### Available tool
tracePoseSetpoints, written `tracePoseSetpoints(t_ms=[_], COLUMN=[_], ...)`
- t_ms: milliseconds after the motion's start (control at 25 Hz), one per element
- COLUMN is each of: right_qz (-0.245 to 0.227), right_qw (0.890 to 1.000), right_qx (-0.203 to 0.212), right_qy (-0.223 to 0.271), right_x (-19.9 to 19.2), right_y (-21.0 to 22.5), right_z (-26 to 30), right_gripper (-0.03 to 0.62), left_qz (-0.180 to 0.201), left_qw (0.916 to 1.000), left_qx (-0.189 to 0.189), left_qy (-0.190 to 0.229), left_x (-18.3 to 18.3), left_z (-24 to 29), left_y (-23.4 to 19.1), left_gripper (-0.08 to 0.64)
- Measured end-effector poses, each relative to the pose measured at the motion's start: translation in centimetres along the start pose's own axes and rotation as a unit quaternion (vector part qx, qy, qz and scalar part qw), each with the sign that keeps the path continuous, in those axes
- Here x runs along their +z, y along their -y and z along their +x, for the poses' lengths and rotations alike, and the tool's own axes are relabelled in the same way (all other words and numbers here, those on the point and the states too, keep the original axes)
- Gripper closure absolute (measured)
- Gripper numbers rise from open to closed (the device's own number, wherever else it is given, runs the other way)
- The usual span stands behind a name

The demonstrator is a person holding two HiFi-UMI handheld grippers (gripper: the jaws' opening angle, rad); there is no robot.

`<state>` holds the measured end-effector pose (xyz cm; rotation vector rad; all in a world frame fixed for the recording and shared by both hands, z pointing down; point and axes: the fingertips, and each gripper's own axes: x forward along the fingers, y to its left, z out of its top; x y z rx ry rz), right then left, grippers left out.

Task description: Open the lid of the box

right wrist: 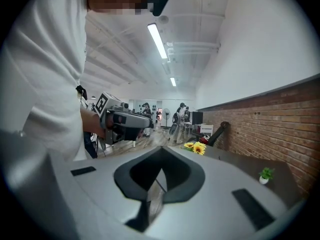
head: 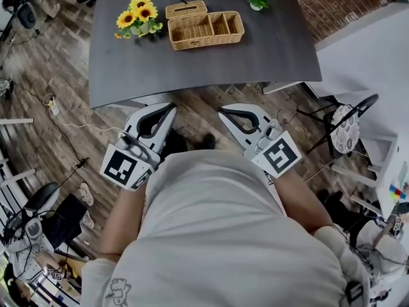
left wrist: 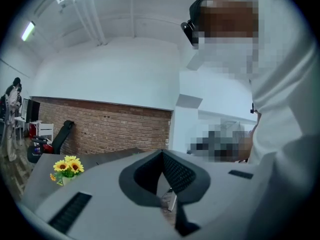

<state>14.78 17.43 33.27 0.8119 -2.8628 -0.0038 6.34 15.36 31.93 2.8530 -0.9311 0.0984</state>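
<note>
Lighting: bright, even, from ceiling strip lights (right wrist: 158,40) high above the table (head: 192,69). Shadows: faint. Distortion: fisheye, dark rounded corners in gripper views. Focus: sharp.

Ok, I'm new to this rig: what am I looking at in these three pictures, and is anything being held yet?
There is no robot arm: a person holds a two-jaw gripper in each hand. The head view looks down from a camera on their head. It shows the left gripper and right gripper near their torso, short of the dark table. On the table stand sunflowers, a wicker box with its lid, and a small green plant. The other two pictures come from cameras riding on each gripper, looking along its jaws. Both pairs of jaws are together with nothing between them, so nothing is held.
</note>
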Motion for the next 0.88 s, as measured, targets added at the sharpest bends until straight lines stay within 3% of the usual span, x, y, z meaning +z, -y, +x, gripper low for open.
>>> tracePoseSetpoints(t_ms=[360,880], right_qz=[-0.012,-0.008], right_qw=[1.000,1.000], right_qx=[0.001,0.001], right_qy=[0.006,0.013], right_x=[0.1,0.7], right_y=[-0.5,-0.2], right_z=[-1.0,-0.8], right_gripper=[0.588,0.588], left_qz=[-0.008,-0.009], left_qw=[0.9999,0.9997], left_qx=[0.004,0.010], left_qy=[0.010,0.018], left_x=[0.0,0.6], left_z=[-0.4,-0.5], left_y=[2.0,1.8], left_gripper=[0.549,0.549])
